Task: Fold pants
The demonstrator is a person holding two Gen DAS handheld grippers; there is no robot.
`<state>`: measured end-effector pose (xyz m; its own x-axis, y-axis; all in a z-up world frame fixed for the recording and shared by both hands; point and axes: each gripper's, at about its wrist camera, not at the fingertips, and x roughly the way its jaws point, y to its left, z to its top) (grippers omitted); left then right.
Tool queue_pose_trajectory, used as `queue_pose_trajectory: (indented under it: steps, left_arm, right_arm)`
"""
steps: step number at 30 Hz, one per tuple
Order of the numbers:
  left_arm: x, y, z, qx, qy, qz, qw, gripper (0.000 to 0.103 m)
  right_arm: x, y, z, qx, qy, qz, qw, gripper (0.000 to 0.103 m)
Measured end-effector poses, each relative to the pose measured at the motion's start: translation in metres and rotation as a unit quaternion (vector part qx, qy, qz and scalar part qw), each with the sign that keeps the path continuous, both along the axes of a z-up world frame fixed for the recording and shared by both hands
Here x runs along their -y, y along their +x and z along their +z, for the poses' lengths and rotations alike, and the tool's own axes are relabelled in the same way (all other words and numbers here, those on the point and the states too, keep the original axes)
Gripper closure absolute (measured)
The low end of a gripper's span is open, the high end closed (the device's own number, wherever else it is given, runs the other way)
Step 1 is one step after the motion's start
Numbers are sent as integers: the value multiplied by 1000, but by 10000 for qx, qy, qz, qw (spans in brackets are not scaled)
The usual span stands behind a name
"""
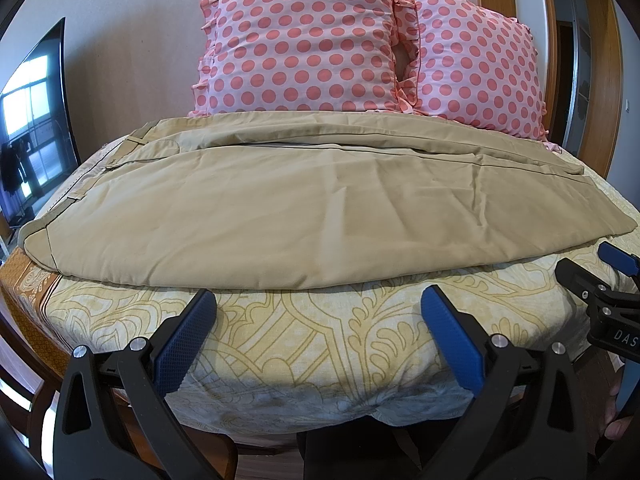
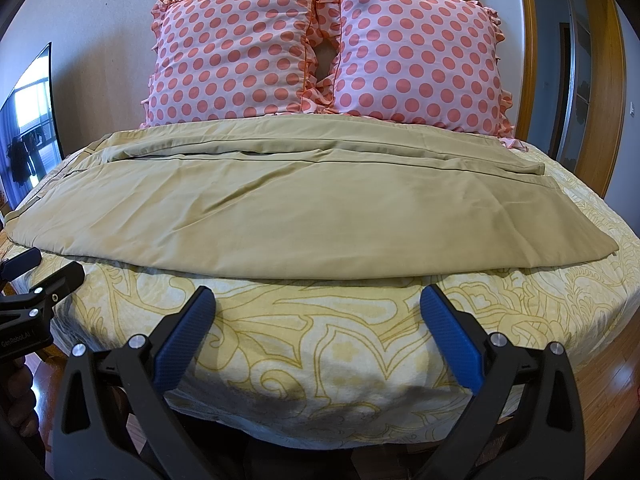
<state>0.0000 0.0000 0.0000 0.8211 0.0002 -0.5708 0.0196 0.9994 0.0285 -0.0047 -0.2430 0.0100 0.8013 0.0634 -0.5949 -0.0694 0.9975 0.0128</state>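
Tan pants (image 1: 256,208) lie flat across the bed, folded lengthwise with one leg on the other, waistband at the left and hems at the right. They also show in the right wrist view (image 2: 248,216). My left gripper (image 1: 316,300) is open and empty, just short of the pants' near edge. My right gripper (image 2: 316,296) is open and empty, also just short of the near edge, toward the hem end. The right gripper shows at the right edge of the left wrist view (image 1: 600,276); the left gripper shows at the left edge of the right wrist view (image 2: 36,276).
The bed has a yellow patterned sheet (image 1: 320,340) with its near edge below the grippers. Two pink polka-dot pillows (image 1: 304,40) (image 2: 416,52) stand against the wall behind the pants. A dark screen (image 1: 36,112) is at the left. A wooden door frame (image 2: 532,60) is at the right.
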Motion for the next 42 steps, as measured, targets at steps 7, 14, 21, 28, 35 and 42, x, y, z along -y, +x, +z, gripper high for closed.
queue_pose_trajectory:
  steps: [7,14,21,28,35,42]
  left_arm:
    - [0,0,0,1,1,0,10000,1]
    - [0,0,0,2,0,1,10000,1]
    - [0,0,0,4,1,0,10000,1]
    - [0,0,0,3,1,0,10000,1]
    - [0,0,0,6,1,0,10000,1]
    - [0,1,0,-33,12,-12,10000,1]
  right_arm:
    - [0,0,0,2,0,0,10000,2]
    - [0,0,0,3,-1,0,10000,2]
    - [0,0,0,3,0,0,10000,2]
    - [0,0,0,6,-1,0,10000,2]
    - [0,-1,0,9,-2,0,10000,2]
    - [-2,-6,-3,112,2,113,9999,2]
